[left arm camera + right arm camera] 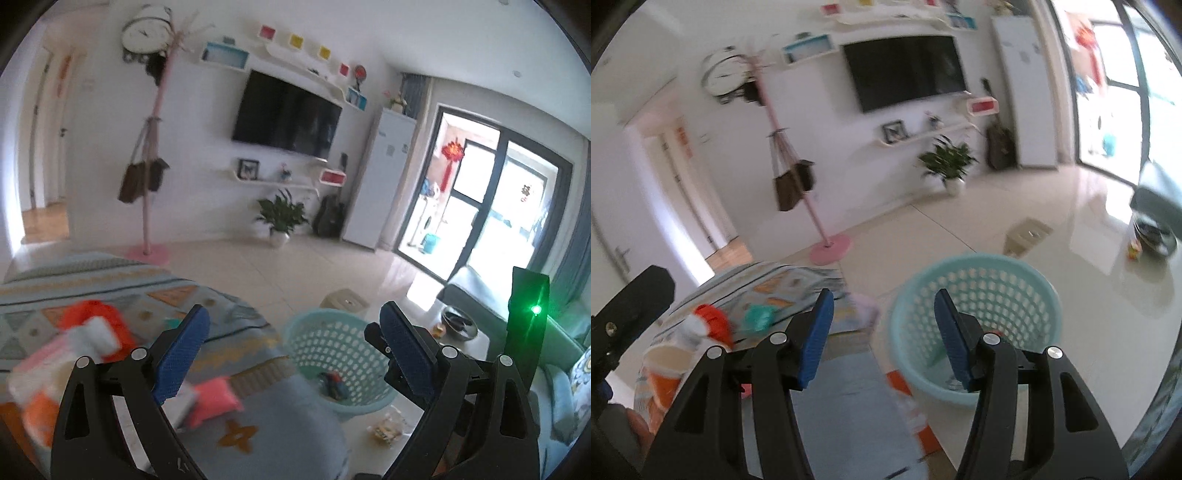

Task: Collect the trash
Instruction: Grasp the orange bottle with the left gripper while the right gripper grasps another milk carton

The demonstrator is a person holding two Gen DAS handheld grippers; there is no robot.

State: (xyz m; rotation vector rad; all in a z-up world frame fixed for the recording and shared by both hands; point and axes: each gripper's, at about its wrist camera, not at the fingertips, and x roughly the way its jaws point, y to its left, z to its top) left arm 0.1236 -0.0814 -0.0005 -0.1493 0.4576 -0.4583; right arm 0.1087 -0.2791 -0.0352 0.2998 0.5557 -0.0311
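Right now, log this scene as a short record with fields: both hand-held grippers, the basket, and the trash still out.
left hand-held gripper: open, nothing between its fingers
right hand-held gripper: open, holding nothing
basket: teal, perforated, on the floor beside the patterned cloth, a few items inside
trash left: orange wrapper and pink packet on the cloth, blurred
floor: small wrapper by the basket

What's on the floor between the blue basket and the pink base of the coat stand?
Nothing: in the right wrist view, only bare pale tile floor lies between the basket and the coat stand base.
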